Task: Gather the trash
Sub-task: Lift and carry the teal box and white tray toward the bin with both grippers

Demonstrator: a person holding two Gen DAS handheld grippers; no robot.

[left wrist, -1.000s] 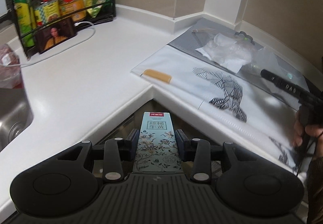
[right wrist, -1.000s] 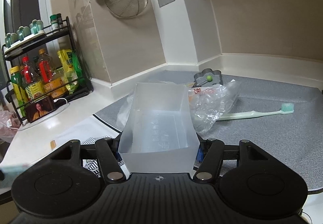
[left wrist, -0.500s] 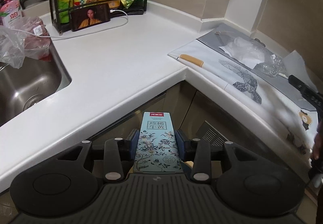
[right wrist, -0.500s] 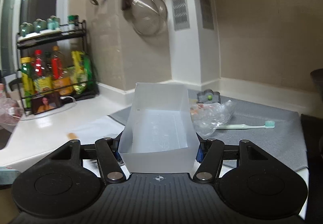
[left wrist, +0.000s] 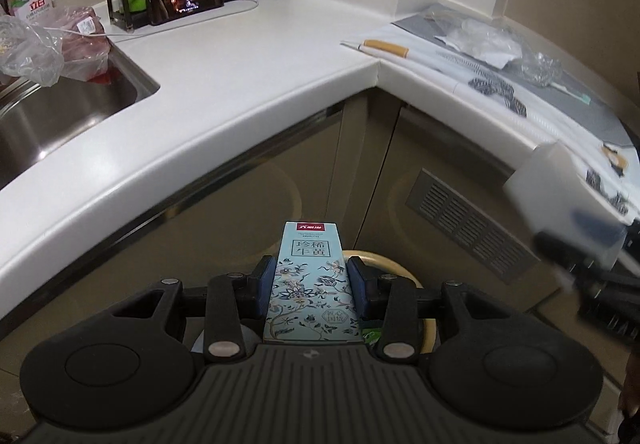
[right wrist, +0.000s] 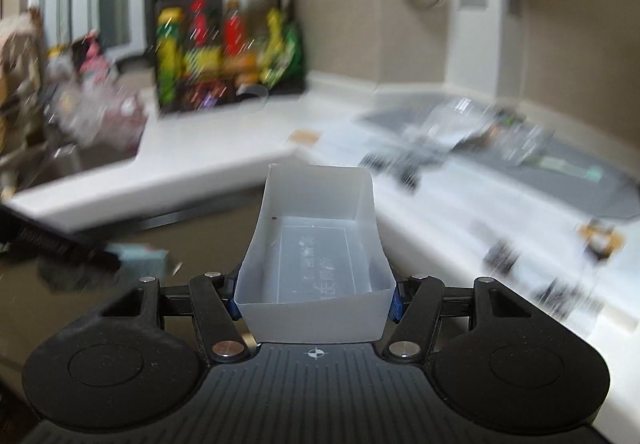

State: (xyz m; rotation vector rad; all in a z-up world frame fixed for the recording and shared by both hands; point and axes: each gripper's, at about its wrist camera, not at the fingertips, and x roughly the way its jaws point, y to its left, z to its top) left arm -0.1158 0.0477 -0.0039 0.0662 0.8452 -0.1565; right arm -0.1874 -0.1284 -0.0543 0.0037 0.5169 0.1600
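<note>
Floral carton [left wrist: 311,284] in left claw [left wrist: 312,282], below white counter edge [left wrist: 200,148].

The tabletop [left wrist: 248,56] is showing a smooth, glossy white finish, and the sink [left wrist: 60,116] sunk into its left end is gleaming as brushed metal. A printed cardboard box [left wrist: 312,284] is looking matt, while the translucent plastic tray [right wrist: 316,256] is appearing frosted and smooth.
</note>
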